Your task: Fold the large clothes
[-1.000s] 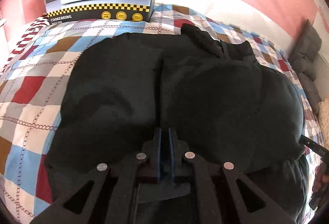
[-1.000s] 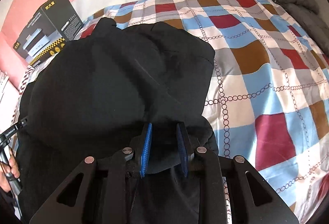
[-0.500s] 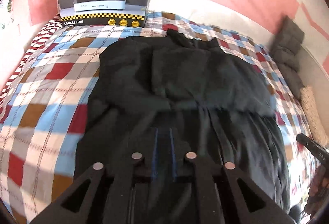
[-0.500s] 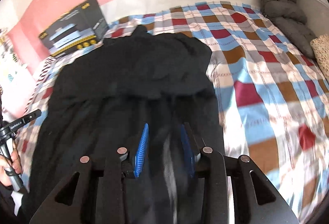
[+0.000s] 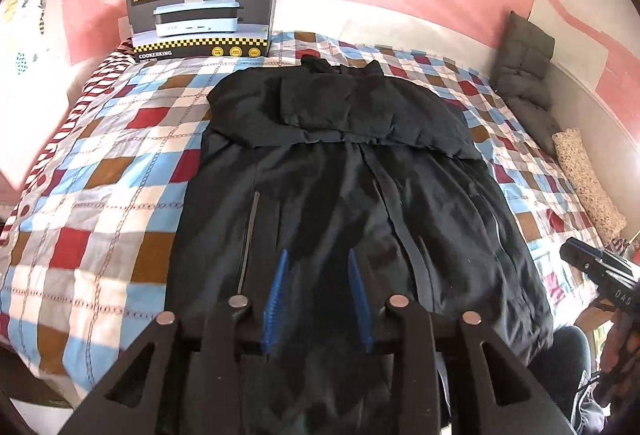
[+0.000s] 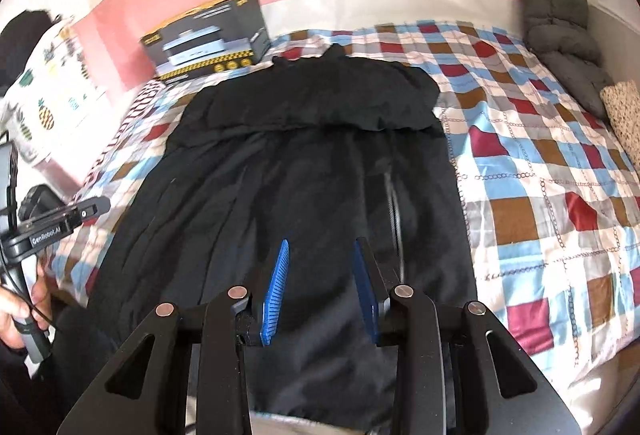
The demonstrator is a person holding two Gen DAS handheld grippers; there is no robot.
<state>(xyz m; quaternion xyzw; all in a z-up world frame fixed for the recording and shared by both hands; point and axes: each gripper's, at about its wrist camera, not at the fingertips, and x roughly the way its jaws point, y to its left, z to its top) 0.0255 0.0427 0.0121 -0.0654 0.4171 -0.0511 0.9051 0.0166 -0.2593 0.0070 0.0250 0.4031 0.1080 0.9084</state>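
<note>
Both hand-held grippers have pulled back from the black coat (image 5: pixel 340 187) since the earlier frames; left hand-held gripper (image 5: pixel 316 299) jaws have just been opening, right hand-held gripper (image 6: pixel 320 291) also part open, nothing pinched in either. Coat lies flat on the bed (image 5: pixel 100 163), top part folded down. Next probably regrasp the hem. Near hem is hidden behind the grippers.

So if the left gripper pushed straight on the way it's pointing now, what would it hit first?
Most likely the black coat spread on the checked bedspread. The left gripper, jaws open with nothing between them, points down at the coat's lower half, well short of the cooker box. Depth is uncertain.
</note>
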